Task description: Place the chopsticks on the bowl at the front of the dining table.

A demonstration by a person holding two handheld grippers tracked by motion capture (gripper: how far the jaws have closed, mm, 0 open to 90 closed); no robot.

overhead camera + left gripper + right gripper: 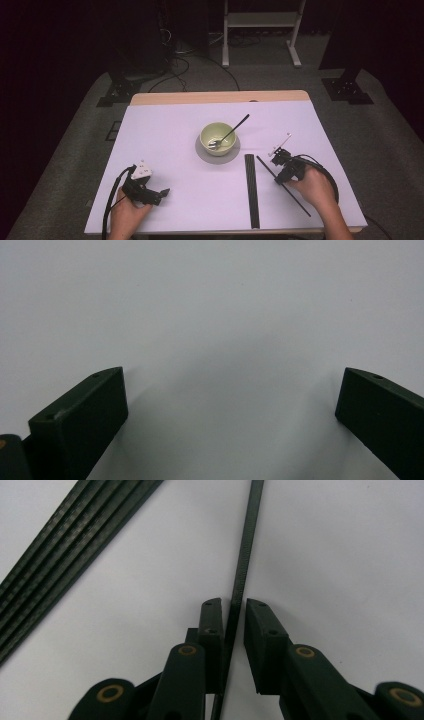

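My right gripper (275, 172) (234, 605) rests low on the white table (165, 150), at the right. It is shut on a single thin black strip (295, 199) (246, 545) that lies slantwise and runs on ahead between the jaws. A bundle of several like strips (251, 190) (65, 555) lies flat just to the left of it. My left gripper (165, 191) (232, 405) sits near the front left edge with its jaws wide open over bare table, nothing between them.
A pale green bowl (218, 138) with a fork (231, 132) leaning in it stands on a grey saucer (206, 154) at the table's middle. A wooden edge (220, 97) runs along the far side. Beyond it are stands and cables on the floor.
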